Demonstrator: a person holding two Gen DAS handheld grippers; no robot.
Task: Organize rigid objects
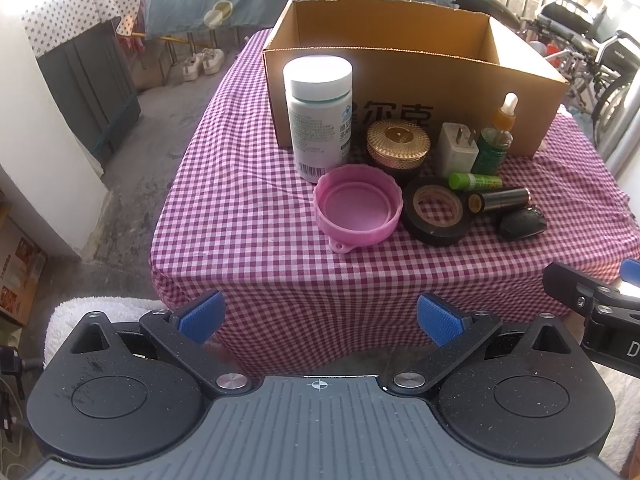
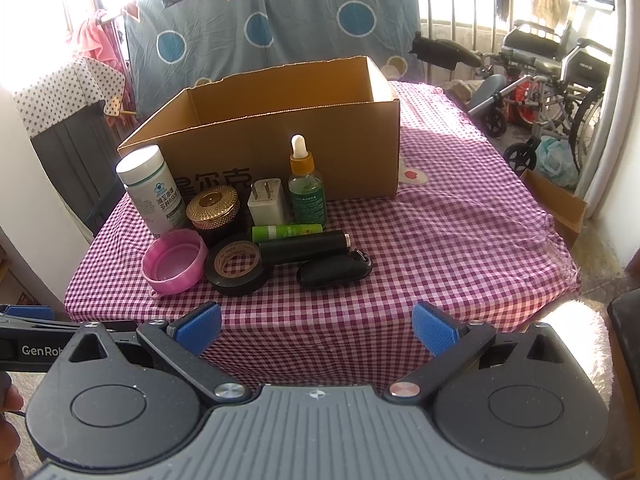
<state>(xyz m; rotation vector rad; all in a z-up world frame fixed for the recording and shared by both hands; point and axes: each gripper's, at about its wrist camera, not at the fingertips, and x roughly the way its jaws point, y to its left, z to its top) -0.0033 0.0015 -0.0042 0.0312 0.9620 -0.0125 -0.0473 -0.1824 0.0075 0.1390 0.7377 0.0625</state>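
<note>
Left gripper (image 1: 318,320) and right gripper (image 2: 316,324) both hang spread wide and hold nothing, short of the checked table (image 2: 440,240); 9 small items, among them a white bottle (image 1: 318,116) and black tape roll (image 2: 237,267), cluster just before the open cardboard box (image 1: 420,92)

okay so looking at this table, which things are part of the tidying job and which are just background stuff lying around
Part of the job: cardboard box, white pill bottle, gold-lidded jar, white plug adapter, green dropper bottle, green tube, black cylinder, car key fob, black tape roll, pink lid.

Just background: wheelchair, hanging bedsheet, white shoes.
</note>
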